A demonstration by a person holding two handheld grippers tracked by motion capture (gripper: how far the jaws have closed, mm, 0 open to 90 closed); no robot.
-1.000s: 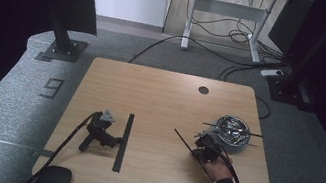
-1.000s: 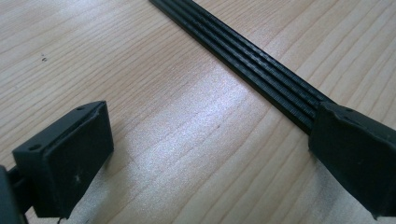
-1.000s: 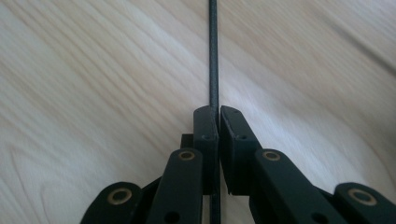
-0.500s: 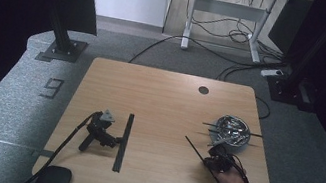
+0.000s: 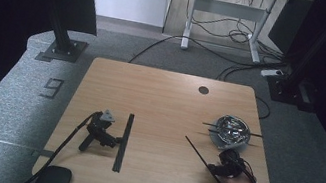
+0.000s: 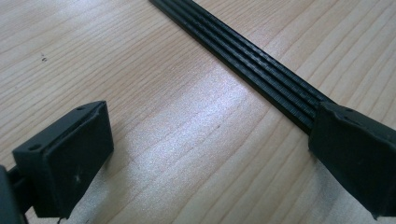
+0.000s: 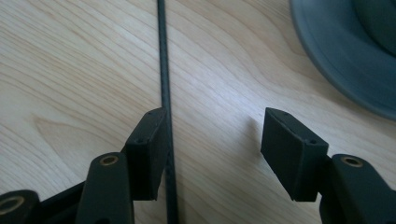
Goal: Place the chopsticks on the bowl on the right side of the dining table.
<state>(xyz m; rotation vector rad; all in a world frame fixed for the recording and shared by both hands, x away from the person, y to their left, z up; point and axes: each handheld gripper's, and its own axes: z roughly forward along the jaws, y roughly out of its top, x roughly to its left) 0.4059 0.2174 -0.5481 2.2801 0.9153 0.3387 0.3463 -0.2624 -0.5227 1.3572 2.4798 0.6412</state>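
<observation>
My right gripper [image 7: 212,140], jaws just opening, has released the thin black rod [image 5: 204,162] at the bowl's [image 5: 231,133] seven o'clock; next I fetch another, left gripper [image 6: 205,163] idle and open.

The surface [image 6: 154,140] is pale wood with a smooth, faintly glossy grain. The ribbed strip [image 6: 243,65] and the thin rod [image 7: 163,70] look like matt black plastic. The bowl [image 5: 231,131] gleams like polished metal, and the floor [image 5: 5,109] is rough grey carpet.

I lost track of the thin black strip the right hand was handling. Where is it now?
In the high view the thin strip lies slanted on the table's right side, just left of the right hand-held gripper, below the bowl.
</observation>
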